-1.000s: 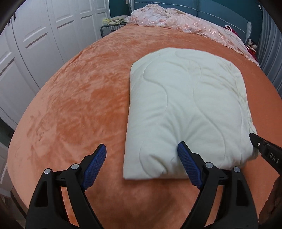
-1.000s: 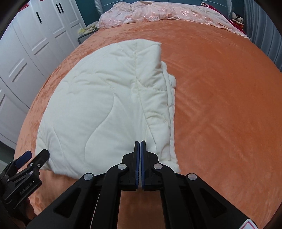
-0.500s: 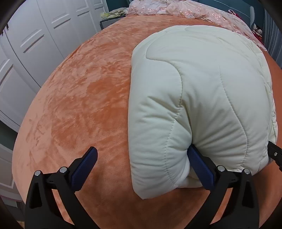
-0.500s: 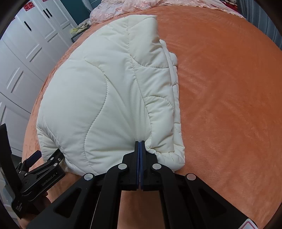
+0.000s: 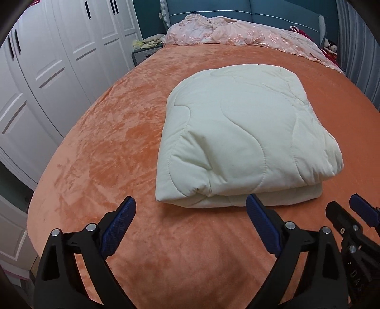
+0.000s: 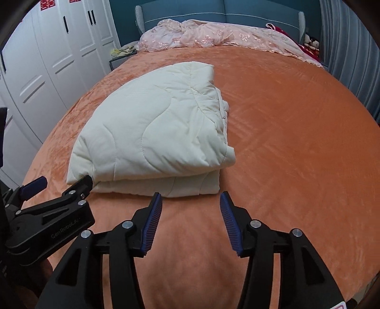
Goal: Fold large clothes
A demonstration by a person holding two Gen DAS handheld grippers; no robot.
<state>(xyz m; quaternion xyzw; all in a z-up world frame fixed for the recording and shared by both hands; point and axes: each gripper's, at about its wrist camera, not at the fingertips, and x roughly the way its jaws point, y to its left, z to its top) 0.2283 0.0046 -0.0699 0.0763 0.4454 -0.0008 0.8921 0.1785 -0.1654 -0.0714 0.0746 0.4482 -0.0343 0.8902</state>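
A cream quilted padded garment (image 5: 239, 135) lies folded in a thick stack on the orange bed cover (image 5: 106, 152); it also shows in the right wrist view (image 6: 156, 133). My left gripper (image 5: 190, 209) is open and empty, just in front of the stack's near edge. My right gripper (image 6: 191, 204) is open and empty, a short way before the stack's near right corner. Each gripper shows at the edge of the other's view.
A pink lace cover (image 5: 237, 35) lies bunched at the head of the bed against a teal headboard (image 6: 237, 12). White wardrobe doors (image 5: 47, 59) stand along the left. A small bedside cabinet (image 6: 118, 60) sits at the far left corner.
The near edge of the garment was lifted and folded over onto itself. My right gripper has opened and let go. Both grippers have pulled back from the stack.
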